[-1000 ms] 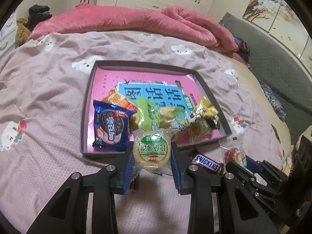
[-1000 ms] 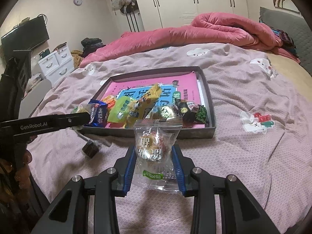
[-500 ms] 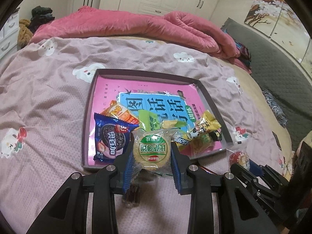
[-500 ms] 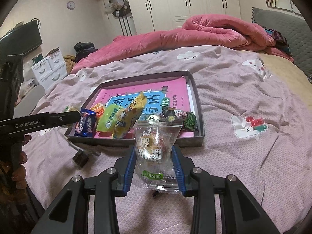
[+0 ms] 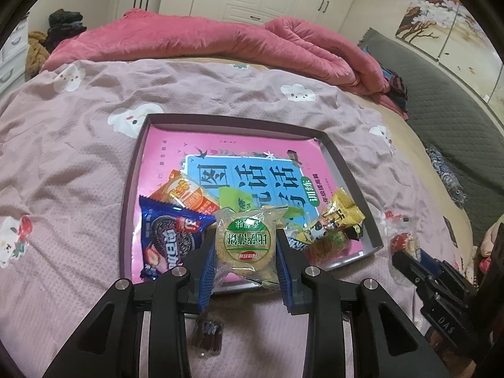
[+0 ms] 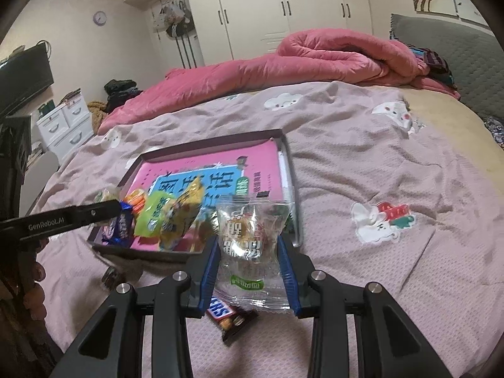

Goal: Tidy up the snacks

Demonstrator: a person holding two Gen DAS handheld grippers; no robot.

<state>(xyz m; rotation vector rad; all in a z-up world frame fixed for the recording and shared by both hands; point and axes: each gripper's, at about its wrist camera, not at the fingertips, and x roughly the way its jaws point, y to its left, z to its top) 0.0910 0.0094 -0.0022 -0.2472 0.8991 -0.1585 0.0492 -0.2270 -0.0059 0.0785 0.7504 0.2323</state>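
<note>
My left gripper point(image 5: 245, 252) is shut on a round biscuit pack point(image 5: 247, 242) with a green label, held over the near edge of the dark shallow box point(image 5: 127, 195). The box has a pink and blue bottom and holds several snacks, among them a blue Oreo pack point(image 5: 167, 242) and a yellow pack point(image 5: 337, 220). My right gripper point(image 6: 249, 252) is shut on a clear wrapped pastry pack point(image 6: 249, 239), just in front of the box's point(image 6: 293, 189) near right corner. A Snickers bar point(image 6: 228, 315) lies on the bedspread under it.
A small dark wrapped candy point(image 5: 208, 337) lies on the pink bedspread below my left gripper. A rolled pink duvet point(image 5: 220, 41) lies across the far side of the bed. A grey sofa point(image 5: 456, 104) stands to the right. White drawers point(image 6: 66, 123) stand at the left.
Both grippers have moved forward toward the box with their packs. In the right wrist view the Snickers bar has come into sight beneath the pastry pack; the box has shifted left.
</note>
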